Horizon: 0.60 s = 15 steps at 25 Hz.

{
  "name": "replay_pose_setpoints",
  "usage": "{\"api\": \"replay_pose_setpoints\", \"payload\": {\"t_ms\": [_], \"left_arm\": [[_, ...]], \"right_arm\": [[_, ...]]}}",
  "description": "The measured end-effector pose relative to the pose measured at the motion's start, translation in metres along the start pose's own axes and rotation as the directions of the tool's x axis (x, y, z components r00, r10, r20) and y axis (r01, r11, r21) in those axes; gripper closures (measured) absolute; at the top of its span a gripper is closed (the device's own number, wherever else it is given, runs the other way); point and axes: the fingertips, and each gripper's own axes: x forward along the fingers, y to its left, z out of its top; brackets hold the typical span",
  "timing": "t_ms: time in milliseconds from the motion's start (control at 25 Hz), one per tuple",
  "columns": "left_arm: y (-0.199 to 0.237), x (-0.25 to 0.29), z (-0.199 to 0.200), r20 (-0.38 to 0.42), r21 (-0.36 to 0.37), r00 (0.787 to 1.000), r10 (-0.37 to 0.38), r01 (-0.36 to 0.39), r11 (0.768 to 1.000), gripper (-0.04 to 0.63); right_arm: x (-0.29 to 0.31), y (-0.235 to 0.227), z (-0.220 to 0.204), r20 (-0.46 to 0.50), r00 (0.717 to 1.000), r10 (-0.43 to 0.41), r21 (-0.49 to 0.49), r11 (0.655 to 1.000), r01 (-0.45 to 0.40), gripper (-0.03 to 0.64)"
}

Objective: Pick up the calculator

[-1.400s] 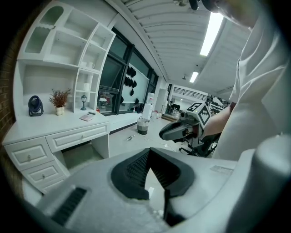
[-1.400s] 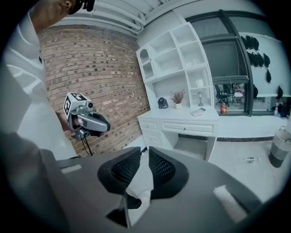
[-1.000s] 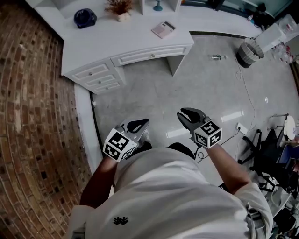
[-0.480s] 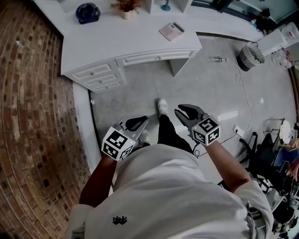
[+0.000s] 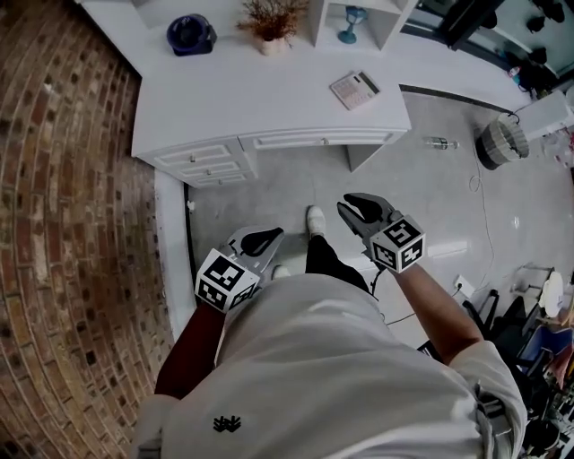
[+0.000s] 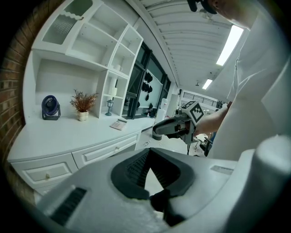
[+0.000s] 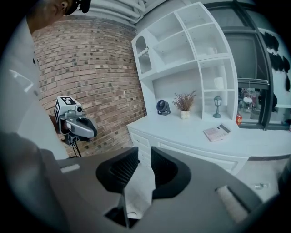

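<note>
The calculator (image 5: 354,90) lies flat on the white desk (image 5: 251,99), near its right end. It also shows small and far in the left gripper view (image 6: 119,124) and the right gripper view (image 7: 217,132). Both grippers hang in front of the person's body, well short of the desk. My left gripper (image 5: 274,236) has its jaw tips together with nothing in them (image 6: 148,152). A narrow gap shows between the jaws of my right gripper (image 5: 346,205), and it is empty (image 7: 144,157).
On the desk stand a blue fan (image 5: 190,34), a potted dried plant (image 5: 272,20) and a shelf unit (image 5: 359,18). Drawers (image 5: 206,163) face me. A brick wall (image 5: 72,224) curves along the left. A basket (image 5: 502,142) and a bottle (image 5: 439,142) sit on the floor at right.
The person has stepped toward the desk, which now sits lower and nearer in the head view. Both grippers travelled forward with the body. Their jaws look unchanged.
</note>
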Motion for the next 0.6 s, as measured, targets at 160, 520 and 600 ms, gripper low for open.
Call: {"api": "replay_pose_setpoints", "payload": {"t_ms": [160, 520, 600], "left_arm": [[0.029, 0.029, 0.024, -0.017, -0.014, 1.0, 0.026, -0.027, 1.0, 0.589], [0.076, 0.101, 0.102, 0.008, -0.033, 0.995, 0.097, -0.097, 0.995, 0.589], [0.082, 0.115, 0.114, 0.007, -0.04, 0.995, 0.104, -0.104, 0.994, 0.589]], "right_arm": [[0.018, -0.042, 0.015, -0.007, 0.999, 0.035, 0.001, 0.999, -0.035, 0.515], [0.041, -0.168, 0.036, -0.029, 0.998, 0.053, 0.037, 0.998, -0.052, 0.502], [0.046, -0.2, 0.037, -0.032, 0.999, 0.044, 0.058, 0.997, -0.042, 0.494]]}}
